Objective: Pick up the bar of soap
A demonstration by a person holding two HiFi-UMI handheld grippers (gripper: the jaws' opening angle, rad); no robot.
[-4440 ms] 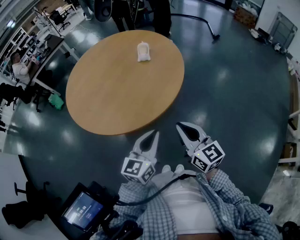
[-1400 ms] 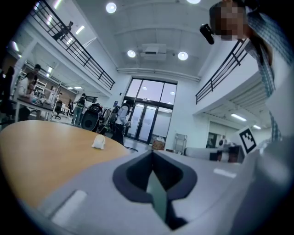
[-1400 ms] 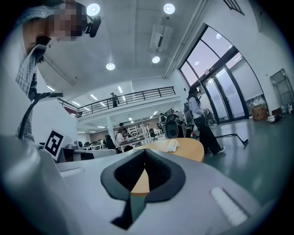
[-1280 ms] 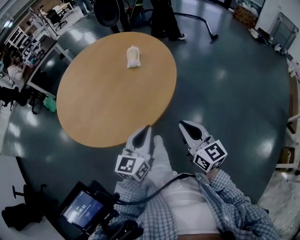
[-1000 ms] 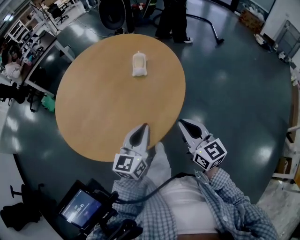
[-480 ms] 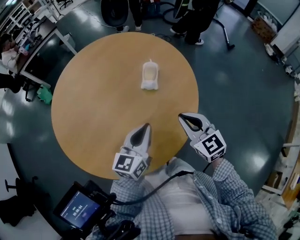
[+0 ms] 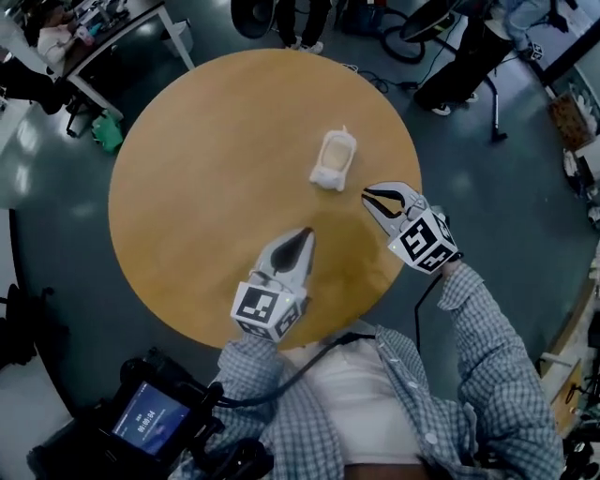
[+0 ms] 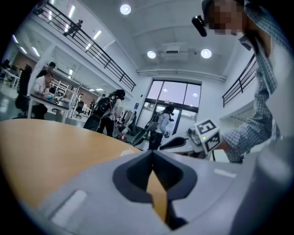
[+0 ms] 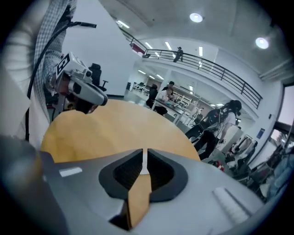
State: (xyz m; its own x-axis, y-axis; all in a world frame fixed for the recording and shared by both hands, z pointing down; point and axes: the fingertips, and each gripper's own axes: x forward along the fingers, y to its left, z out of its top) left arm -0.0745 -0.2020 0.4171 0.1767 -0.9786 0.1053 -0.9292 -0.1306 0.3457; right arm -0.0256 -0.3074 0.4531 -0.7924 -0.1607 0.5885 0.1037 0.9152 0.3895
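1. Soap bar (image 7: 334,159): a pale, rounded block lying flat on the round wooden table (image 7: 206,169), on the right part of the top as the head view shows it. Nothing touches it.
2. The right gripper (image 7: 367,196) hovers over the table just beside the soap, on the near-right side of it. Its tips point toward the bar but stay apart from it.
3. In the right gripper view, the right gripper's (image 9: 145,153) jaws stand a narrow slit apart and are opening. No thing sits between the pads. Only tabletop wood and a pale sliver at the top of the slit show through, and I cannot tell what that sliver is.
4. The left gripper (image 7: 306,234) hangs over the near part of the table, well apart from the soap and nearer the person.
5. In the left gripper view, the left gripper's (image 8: 152,153) jaw tips meet, closed on nothing. Only bare wood shows in the opening behind them.
6. That same view shows a small pale shape (image 8: 125,153) on the table ahead, likely the soap, with the right gripper's marker cube (image 8: 206,133) off to the right.
7. The person wears a checked shirt (image 7: 487,347), and a small lit screen (image 7: 150,420) sits low at the left.
8. Other people (image 7: 300,19) stand on the dark floor beyond the far edge of the table.
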